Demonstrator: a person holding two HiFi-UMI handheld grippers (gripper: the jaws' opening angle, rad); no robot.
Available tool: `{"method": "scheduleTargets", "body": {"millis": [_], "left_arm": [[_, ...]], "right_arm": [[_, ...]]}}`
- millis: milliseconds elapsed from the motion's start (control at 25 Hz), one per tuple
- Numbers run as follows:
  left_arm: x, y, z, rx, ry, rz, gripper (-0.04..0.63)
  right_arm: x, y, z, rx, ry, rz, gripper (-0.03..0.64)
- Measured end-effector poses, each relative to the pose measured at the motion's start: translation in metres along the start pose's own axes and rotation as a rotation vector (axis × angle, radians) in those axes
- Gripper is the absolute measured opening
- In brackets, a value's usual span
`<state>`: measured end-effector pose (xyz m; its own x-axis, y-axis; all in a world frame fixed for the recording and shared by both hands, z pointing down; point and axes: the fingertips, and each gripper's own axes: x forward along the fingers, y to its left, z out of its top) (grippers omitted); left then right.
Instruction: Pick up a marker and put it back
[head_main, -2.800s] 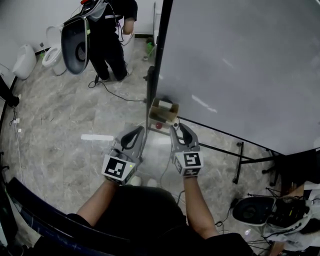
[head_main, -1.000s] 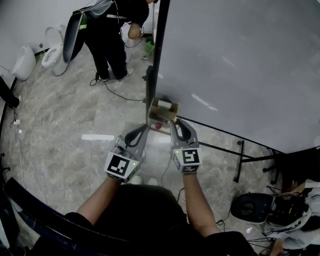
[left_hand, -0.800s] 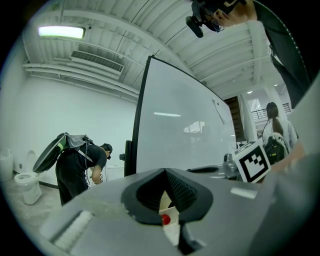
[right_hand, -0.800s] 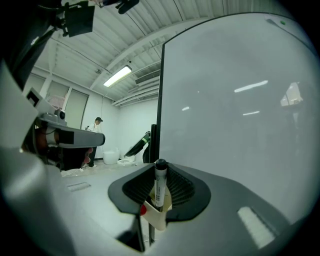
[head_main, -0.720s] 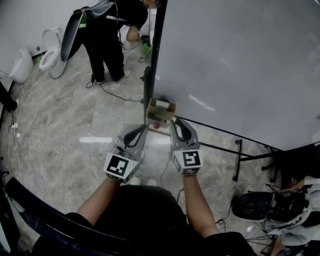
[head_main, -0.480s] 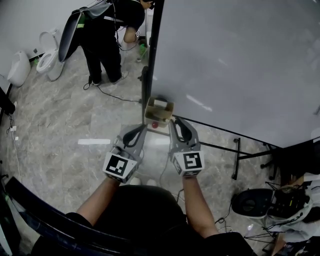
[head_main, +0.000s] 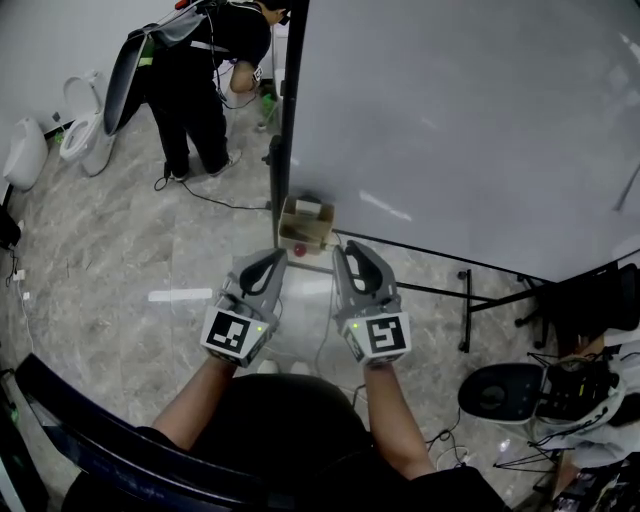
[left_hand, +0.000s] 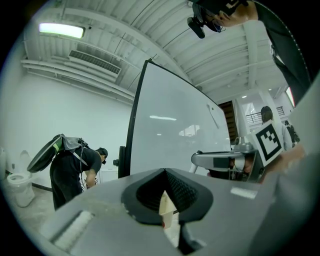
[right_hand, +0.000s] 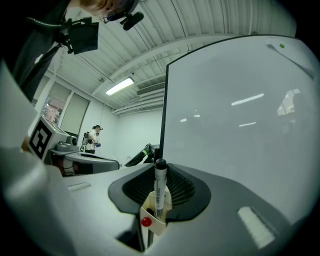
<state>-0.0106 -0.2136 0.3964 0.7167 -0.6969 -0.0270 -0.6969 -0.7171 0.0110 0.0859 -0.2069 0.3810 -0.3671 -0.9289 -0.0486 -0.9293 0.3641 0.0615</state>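
A small cardboard box (head_main: 305, 225) hangs at the lower left corner of the whiteboard (head_main: 450, 120). Both grippers sit just below it in the head view. My right gripper (head_main: 345, 250) is shut on an upright marker (right_hand: 160, 190) with a black cap, clamped between its fingertips. In the right gripper view the marker's lower end lines up with the box (right_hand: 152, 222), which has a red dot (right_hand: 145, 222) on its front; I cannot tell whether the tip is inside. My left gripper (head_main: 272, 258) is shut and holds nothing, with the box (left_hand: 166, 205) showing beyond its jaws (left_hand: 165, 172).
The whiteboard stands on a black frame with a leg (head_main: 465, 310) running out to the right. A person (head_main: 195, 70) bends over at the back left near a toilet (head_main: 80, 120). A dark round object (head_main: 500, 395) and cables lie on the floor at the lower right.
The head view has swung, so the box and both grippers sit slightly further left. The grippers keep their place under the box, and their jaws look unchanged.
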Motion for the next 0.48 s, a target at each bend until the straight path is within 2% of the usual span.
{"method": "scheduleTargets", "body": {"millis": [480], "left_arm": [[0.0, -0.015, 0.009, 0.003, -0.019, -0.044, 0.002]], "right_arm": [[-0.033, 0.003, 0.029, -0.005, -0.056, -0.034, 0.08]]}}
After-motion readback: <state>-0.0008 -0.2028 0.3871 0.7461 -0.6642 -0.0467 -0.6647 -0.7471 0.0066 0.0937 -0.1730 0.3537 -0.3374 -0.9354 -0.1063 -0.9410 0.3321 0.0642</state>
